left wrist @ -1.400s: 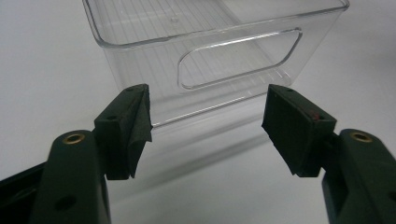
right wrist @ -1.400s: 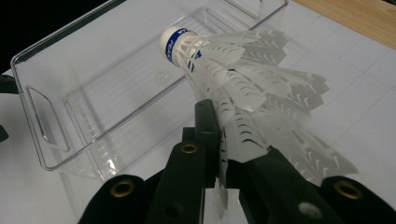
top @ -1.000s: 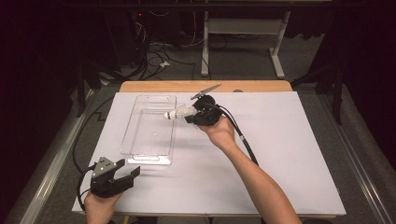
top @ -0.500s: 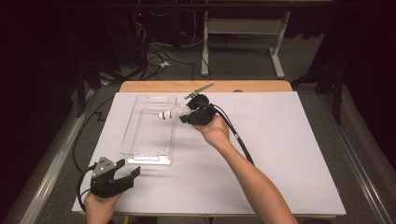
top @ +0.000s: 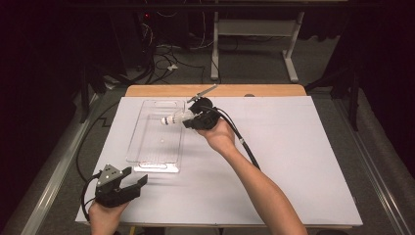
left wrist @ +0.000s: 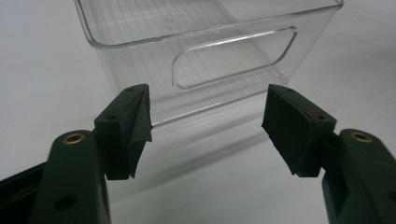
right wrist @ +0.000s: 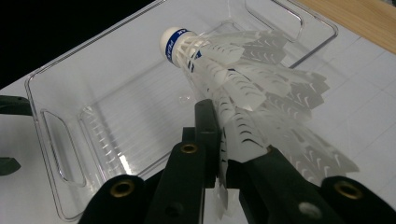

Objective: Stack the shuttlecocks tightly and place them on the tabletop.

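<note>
My right gripper (top: 192,121) is shut on a white feather shuttlecock (top: 175,118) and holds it by the skirt over the right rim of a clear plastic bin (top: 155,134). In the right gripper view the shuttlecock (right wrist: 243,79) points its white cork, ringed with a blue band, out over the bin (right wrist: 116,116), and the black jaws pinch several feathers. My left gripper (top: 132,183) rests near the table's front left edge, open with nothing between its pads (left wrist: 133,123). The left gripper view faces the bin's near handle wall (left wrist: 224,60).
A white sheet (top: 293,161) covers the table, with a strip of bare wood (top: 254,90) along the far edge. A thin grey tool (top: 203,92) lies at the back, just behind the right gripper. Cables and a desk frame stand on the dark floor beyond.
The right gripper has carried the shuttlecock leftward, from beside the bin's right rim to over its right rim. The left gripper has stayed put.
</note>
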The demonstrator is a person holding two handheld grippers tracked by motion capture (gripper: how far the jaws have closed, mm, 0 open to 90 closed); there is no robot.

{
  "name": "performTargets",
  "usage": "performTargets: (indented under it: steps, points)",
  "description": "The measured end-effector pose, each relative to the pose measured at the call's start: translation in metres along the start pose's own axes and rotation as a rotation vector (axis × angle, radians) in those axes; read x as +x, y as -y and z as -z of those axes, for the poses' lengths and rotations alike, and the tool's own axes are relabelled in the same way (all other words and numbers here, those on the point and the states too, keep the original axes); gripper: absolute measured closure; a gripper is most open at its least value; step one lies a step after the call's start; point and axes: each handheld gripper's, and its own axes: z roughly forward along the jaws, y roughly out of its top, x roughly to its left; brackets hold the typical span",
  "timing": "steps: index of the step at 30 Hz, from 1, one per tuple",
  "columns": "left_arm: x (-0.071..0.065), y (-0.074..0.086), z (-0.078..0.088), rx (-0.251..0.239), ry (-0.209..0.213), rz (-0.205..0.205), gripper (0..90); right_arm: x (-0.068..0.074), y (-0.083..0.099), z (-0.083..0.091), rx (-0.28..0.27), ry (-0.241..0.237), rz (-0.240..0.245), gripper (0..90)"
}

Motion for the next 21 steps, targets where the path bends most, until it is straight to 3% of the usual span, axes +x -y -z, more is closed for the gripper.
performTargets:
  steps: [11, 21]
  points:
    - [0.000, 0.000, -0.001, 0.000, 0.002, 0.004, 33.2, 0.007, -0.009, -0.011, 0.011, -0.013, 0.011, 89.3]
    - [0.000, 0.000, -0.001, -0.002, 0.004, 0.009, 33.2, 0.005, -0.010, -0.016, 0.014, -0.005, -0.001, 89.3]
